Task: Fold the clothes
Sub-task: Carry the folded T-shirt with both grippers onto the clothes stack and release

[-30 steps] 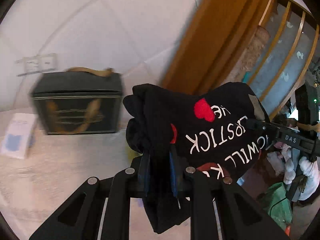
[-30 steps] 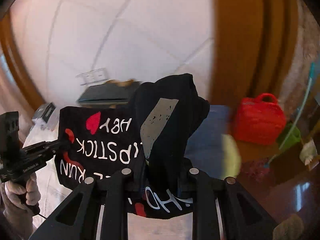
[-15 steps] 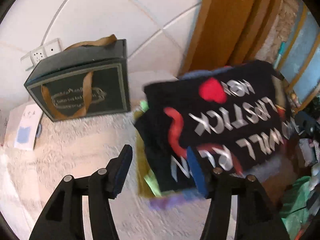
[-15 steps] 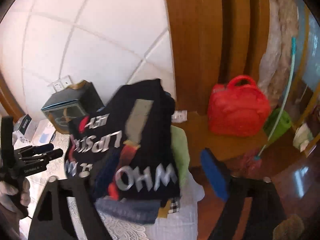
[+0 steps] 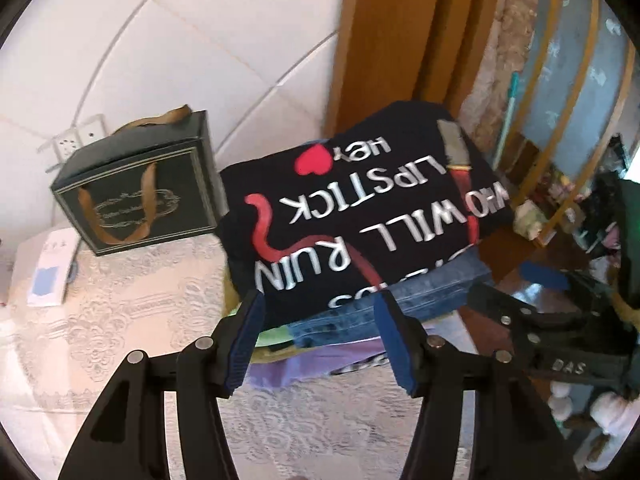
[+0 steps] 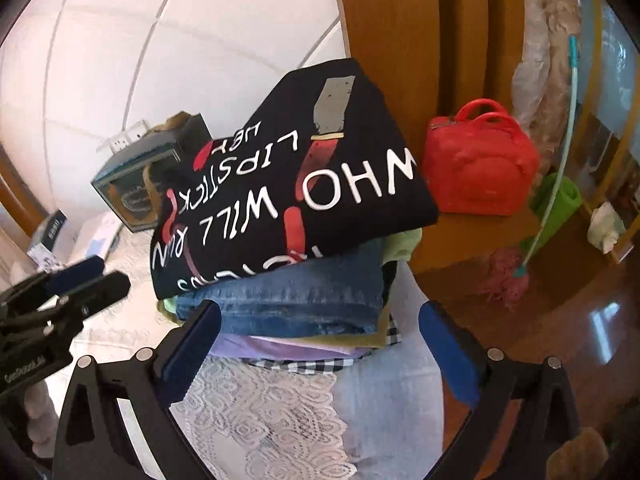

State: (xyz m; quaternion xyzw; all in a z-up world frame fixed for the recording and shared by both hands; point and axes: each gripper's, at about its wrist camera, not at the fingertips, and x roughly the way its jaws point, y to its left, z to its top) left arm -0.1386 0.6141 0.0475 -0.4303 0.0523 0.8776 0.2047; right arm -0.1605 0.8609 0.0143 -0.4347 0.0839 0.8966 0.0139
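Observation:
A folded black T-shirt with white lettering and red print (image 5: 360,216) lies on top of a stack of folded clothes, above blue jeans (image 5: 400,300). It also shows in the right wrist view (image 6: 296,184), over the jeans (image 6: 288,300) and purple and checked pieces below. My left gripper (image 5: 320,340) is open and empty, just in front of the stack. My right gripper (image 6: 320,352) is open and empty at the stack's near corner. The right gripper shows in the left wrist view (image 5: 540,292), the left gripper in the right wrist view (image 6: 80,280).
A dark green gift box with brown handles (image 5: 136,196) stands left of the stack on the white lace tablecloth (image 5: 120,320). A small white box (image 5: 48,268) lies further left. A red bag (image 6: 480,172), a mop (image 6: 516,276) and a wooden door frame (image 6: 400,40) are to the right.
Both grippers were shut on the black T-shirt and held it up. They opened, the shirt now lies flat on the stack, and both grippers have drawn back.

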